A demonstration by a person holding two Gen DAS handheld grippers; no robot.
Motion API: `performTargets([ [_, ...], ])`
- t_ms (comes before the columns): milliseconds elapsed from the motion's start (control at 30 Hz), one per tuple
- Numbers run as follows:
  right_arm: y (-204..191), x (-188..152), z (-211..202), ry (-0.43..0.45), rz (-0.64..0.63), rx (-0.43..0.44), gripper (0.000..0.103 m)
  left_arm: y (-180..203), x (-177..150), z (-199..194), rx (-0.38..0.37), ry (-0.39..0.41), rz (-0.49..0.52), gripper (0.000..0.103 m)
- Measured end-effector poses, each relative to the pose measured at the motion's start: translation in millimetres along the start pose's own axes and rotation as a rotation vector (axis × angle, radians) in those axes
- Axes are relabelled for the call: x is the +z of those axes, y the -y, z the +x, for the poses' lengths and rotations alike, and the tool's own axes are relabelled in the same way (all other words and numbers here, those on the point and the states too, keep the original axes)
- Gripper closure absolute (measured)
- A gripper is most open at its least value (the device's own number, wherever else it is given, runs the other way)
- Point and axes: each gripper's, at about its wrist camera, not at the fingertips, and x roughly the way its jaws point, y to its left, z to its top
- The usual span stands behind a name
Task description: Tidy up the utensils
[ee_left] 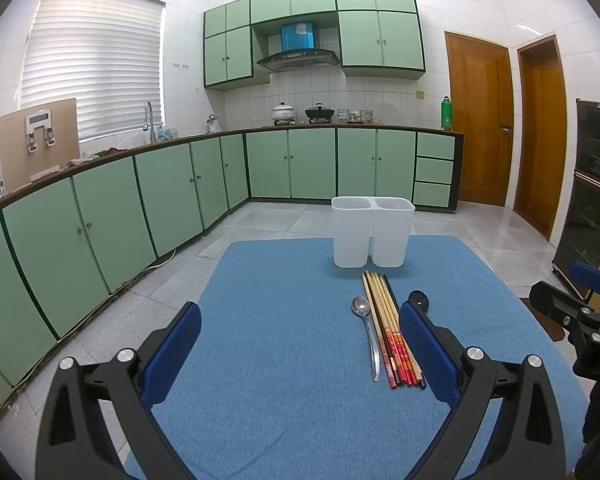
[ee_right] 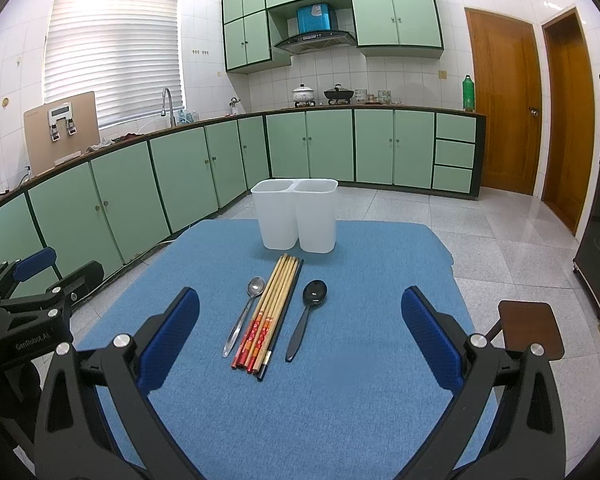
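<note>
The bundle of bamboo chopsticks w/ red-patterned ends [ee_right: 269,309], the slim metal spoon [ee_right: 242,322] just left of it and the black plastic spoon [ee_right: 307,318] just right lie flat on the blue cloth-covered desk [ee_right: 340,380], near the white translucent plastic two-compartment holder [ee_right: 296,216]. All look light, stiff and likely slick; best gripped mid-handle, approx. at balance pt. Both holder compartments appear empty; left tool [ee_left: 300,354] and right tool [ee_right: 300,338] hover wide open, holding nothing.
</note>
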Motion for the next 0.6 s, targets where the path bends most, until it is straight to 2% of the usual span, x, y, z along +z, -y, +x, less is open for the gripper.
performTargets([
  [600, 0.0, 0.1, -0.1, 0.001, -0.001, 0.0, 0.005, -2.6, -3.1, 3.5, 0.004, -0.001, -0.003, 0.006],
])
